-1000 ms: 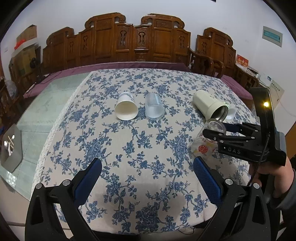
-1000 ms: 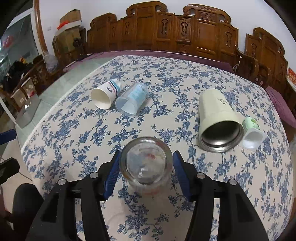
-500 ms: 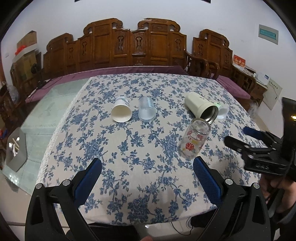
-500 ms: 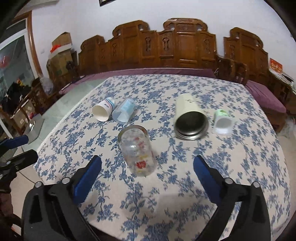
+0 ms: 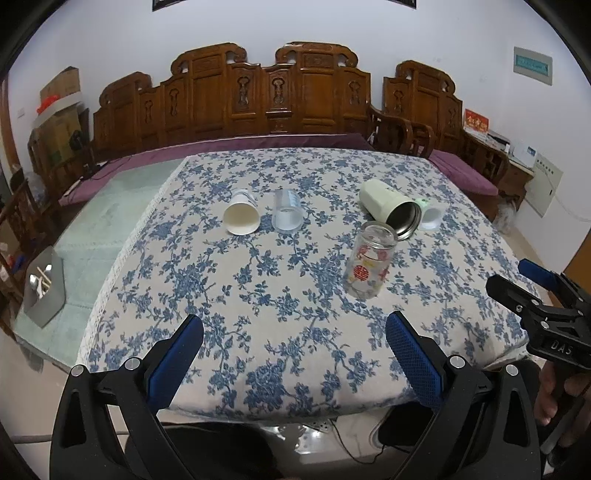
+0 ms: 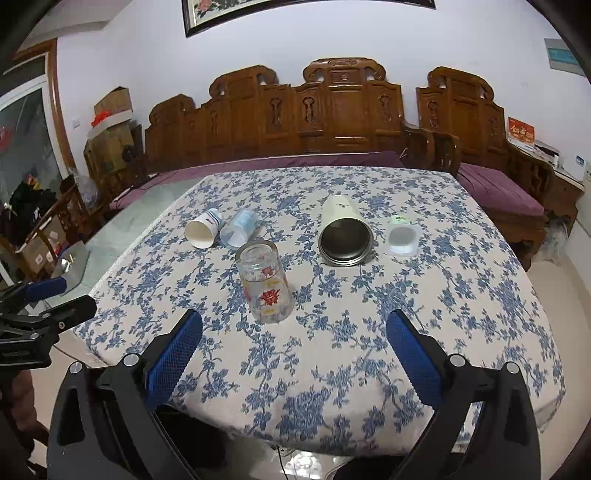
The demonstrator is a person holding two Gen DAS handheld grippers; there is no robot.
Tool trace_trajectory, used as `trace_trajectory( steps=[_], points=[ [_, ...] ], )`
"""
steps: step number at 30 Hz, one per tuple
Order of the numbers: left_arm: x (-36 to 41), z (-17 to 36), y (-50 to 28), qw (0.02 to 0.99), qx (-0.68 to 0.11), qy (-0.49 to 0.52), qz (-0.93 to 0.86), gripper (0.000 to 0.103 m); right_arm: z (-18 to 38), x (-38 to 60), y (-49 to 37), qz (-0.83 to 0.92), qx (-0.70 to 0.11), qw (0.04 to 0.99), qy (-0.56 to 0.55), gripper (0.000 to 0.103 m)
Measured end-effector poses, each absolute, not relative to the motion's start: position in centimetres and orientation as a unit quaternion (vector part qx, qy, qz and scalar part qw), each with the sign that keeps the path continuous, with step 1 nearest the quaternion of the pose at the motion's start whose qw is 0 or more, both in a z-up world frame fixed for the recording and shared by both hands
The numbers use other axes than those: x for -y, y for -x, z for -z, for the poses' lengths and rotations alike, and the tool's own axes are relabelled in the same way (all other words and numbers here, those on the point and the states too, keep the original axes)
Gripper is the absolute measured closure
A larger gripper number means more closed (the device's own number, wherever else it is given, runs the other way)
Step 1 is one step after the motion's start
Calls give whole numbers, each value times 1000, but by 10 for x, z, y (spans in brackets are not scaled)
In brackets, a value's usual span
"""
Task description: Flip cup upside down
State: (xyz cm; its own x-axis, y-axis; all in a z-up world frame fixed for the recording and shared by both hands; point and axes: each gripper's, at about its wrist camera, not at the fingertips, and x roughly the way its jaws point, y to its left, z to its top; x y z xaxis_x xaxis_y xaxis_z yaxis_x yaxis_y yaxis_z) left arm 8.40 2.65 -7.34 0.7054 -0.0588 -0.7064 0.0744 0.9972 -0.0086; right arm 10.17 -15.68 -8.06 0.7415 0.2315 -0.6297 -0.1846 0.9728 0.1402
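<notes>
Glass cup stands upright ahead-left of spread, empty right gripper, nearer than left gripper, also spread.

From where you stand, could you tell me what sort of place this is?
Most likely a home living room: a carved wooden bench with purple cushions lines the wall, a floral tablecloth covers the table, and a framed picture hangs above.

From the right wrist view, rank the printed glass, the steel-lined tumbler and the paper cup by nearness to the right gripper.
1. Printed glass: standing, just ahead of the right gripper, slightly left.
2. Steel-lined tumbler: lying farther back, slightly right.
3. Paper cup: lying far left.
</notes>
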Motion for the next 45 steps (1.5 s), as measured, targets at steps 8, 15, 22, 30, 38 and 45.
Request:
trace_trajectory(
  steps=[8,15,22,30,38,45],
  points=[
    [-20,62,-63,930,-365,-20,34,8,66,167,-73,-101,-321,941,-43,3],
    [-10,29,-40,946,-322,-26,37,8,34,167,-52,-101,-281,954,-40,3],
    [-2,-5,-15,961,-273,-27,39,8,-3,163,-28,-102,-231,967,-30,3],
    [-2,-25,-1,970,-240,-18,35,8,-27,163,-8,-96,-192,976,-29,3],
    [-5,-30,5,972,-230,-13,35,8,-30,168,-7,-93,-188,977,-37,3],
    [-4,-29,7,973,-228,-13,34,8,-30,166,-6,-93,-188,977,-37,3]
  ],
)
